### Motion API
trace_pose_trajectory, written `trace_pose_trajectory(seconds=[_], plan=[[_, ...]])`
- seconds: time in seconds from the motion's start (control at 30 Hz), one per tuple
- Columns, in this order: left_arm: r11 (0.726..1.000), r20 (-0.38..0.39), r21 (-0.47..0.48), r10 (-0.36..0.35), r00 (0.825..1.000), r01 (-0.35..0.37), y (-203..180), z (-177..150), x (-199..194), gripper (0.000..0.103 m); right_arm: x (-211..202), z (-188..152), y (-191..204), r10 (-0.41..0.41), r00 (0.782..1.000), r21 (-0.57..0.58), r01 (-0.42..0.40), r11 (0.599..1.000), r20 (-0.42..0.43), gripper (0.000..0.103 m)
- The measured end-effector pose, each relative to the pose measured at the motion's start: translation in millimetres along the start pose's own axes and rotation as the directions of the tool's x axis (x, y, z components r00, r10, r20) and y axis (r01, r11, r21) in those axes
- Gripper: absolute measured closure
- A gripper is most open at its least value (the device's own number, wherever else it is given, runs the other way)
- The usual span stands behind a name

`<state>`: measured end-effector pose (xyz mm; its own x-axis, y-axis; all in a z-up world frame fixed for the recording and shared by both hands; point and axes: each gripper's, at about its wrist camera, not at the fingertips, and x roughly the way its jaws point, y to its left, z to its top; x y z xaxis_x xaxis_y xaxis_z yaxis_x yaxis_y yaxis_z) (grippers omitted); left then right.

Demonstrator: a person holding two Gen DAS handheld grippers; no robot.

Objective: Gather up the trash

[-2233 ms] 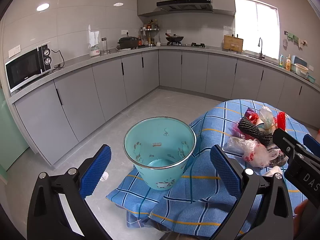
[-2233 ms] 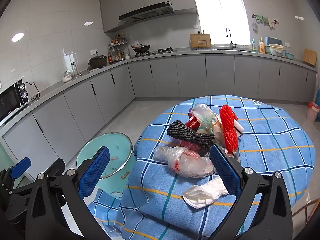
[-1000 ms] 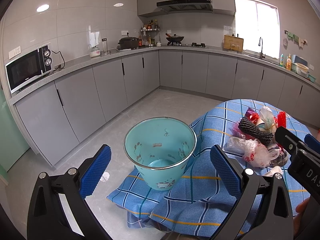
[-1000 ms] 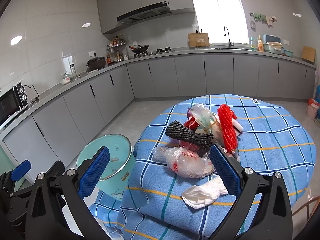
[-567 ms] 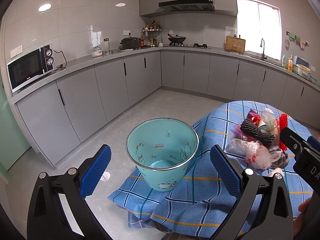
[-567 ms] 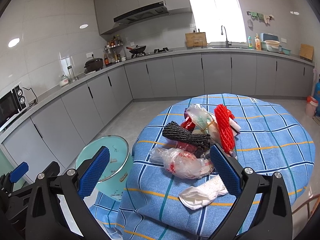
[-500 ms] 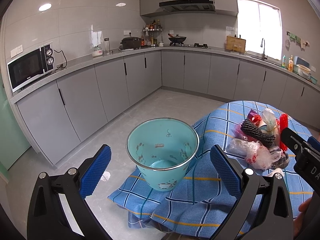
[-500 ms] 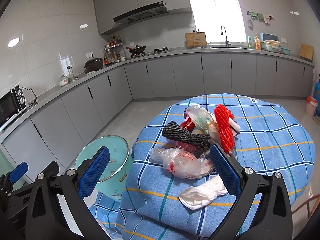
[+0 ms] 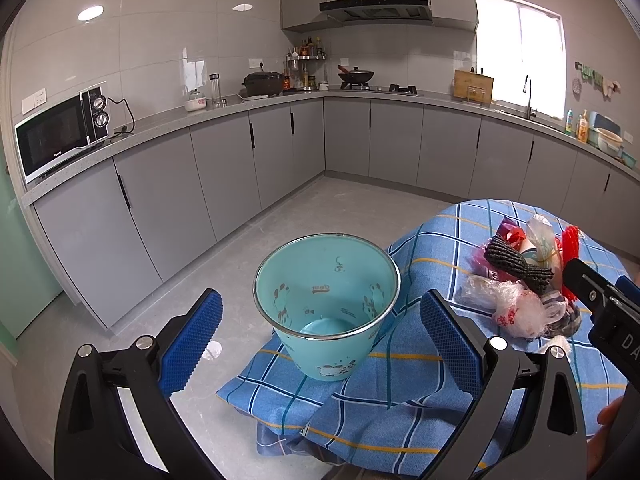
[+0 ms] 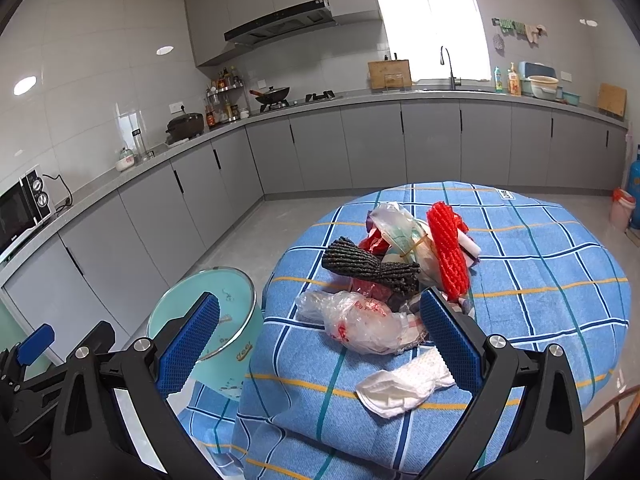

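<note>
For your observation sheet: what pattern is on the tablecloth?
Blue tablecloth checked with darker and orange lines; clearest in the right wrist view.

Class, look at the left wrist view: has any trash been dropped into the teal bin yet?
No: the teal bin shows only its bare bottom, and the trash pile lies on the table.

The left tool (image 9: 320,336) hangs wide open before a teal bin (image 9: 327,304) on the blue checked cloth (image 9: 400,396). A trash pile (image 9: 516,280) lies on the table (image 9: 472,224) to the right.
</note>
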<state>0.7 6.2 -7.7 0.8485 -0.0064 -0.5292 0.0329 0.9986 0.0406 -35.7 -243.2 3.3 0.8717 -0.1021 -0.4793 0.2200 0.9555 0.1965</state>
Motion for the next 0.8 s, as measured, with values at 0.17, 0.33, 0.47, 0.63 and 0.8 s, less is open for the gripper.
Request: trace_pose_trajectory(seconds=[0.17,0.33,0.47,0.63,0.8], plan=[[1.000,-0.006,0.002,-0.002,1.000,0.002,-2,-2,3,0.006,3,0,-1,0.000,1.000,0.002,0.000,1.000,-0.006,0.004],[1.000,-0.013,0.000,-0.004,1.000,0.004,-3,-4,7,0.006,6,-2,-2,-0.001,1.000,0.008,0.001,1.000,-0.012,0.004],[1.000,-0.014,-0.008,-0.012,1.000,0.012,-3,-6,11,0.006,7,-2,-7,-0.012,1.000,0.010,0.012,1.000,-0.005,0.004],[1.000,-0.035,0.010,-0.021,0.999,0.021,-11,-11,21,0.006,12,-1,-24,-0.035,0.999,0.019,0.035,0.999,0.000,0.004],[0.997,-0.043,0.042,-0.070,0.997,0.072,-27,-15,31,0.006,14,-2,-56,-0.062,0.998,0.010,0.062,0.998,0.008,0.004]])
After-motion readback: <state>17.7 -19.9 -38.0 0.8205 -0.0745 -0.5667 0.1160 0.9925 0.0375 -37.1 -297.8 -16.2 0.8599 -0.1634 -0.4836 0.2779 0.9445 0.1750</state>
